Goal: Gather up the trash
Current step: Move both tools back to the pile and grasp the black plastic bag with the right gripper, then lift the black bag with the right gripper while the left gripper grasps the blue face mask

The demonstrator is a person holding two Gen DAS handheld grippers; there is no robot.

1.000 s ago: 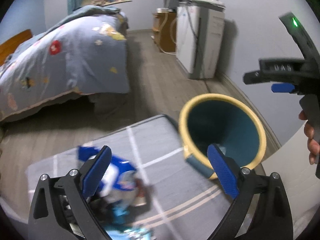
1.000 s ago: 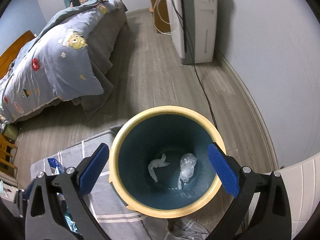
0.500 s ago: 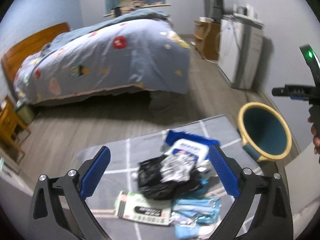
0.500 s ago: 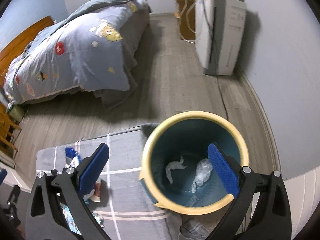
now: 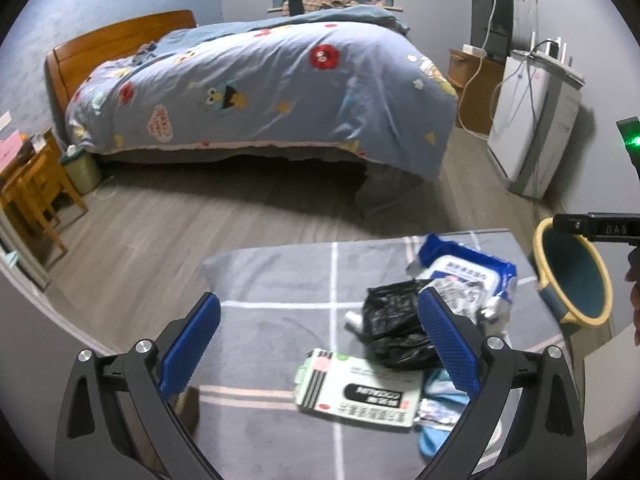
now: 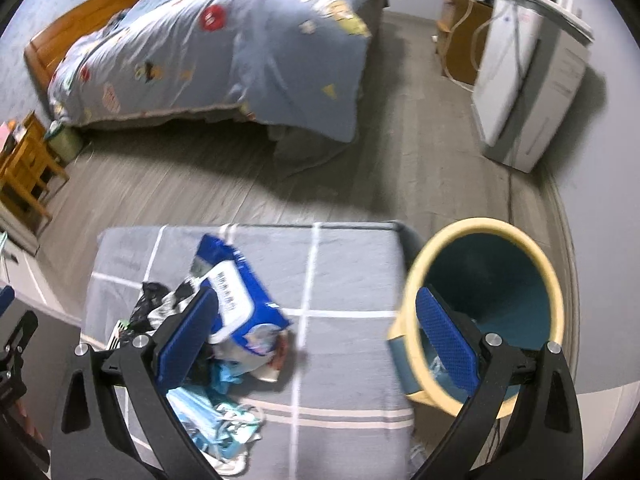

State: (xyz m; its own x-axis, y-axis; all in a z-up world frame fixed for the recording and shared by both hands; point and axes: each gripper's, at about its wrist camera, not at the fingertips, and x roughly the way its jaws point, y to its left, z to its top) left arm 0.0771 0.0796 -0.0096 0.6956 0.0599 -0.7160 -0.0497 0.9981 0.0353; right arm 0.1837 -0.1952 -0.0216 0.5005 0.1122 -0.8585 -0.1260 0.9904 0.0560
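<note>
Trash pile on the tabletop (image 5: 280,280). Both the left gripper (image 5: 318,344) and the right gripper (image 6: 316,332) are shown with jaws wide apart and empty. The black bag (image 5: 394,326) lies just behind the left gripper's right jaw; being light, soft and slippery, it is best pinched at a bunched fold. The wipes pack (image 6: 236,300), flat and pliable, lies beyond the right gripper's left jaw, its long axis running diagonally away. The bin (image 6: 416,280) stands at the right jaw, mouth up.
</note>
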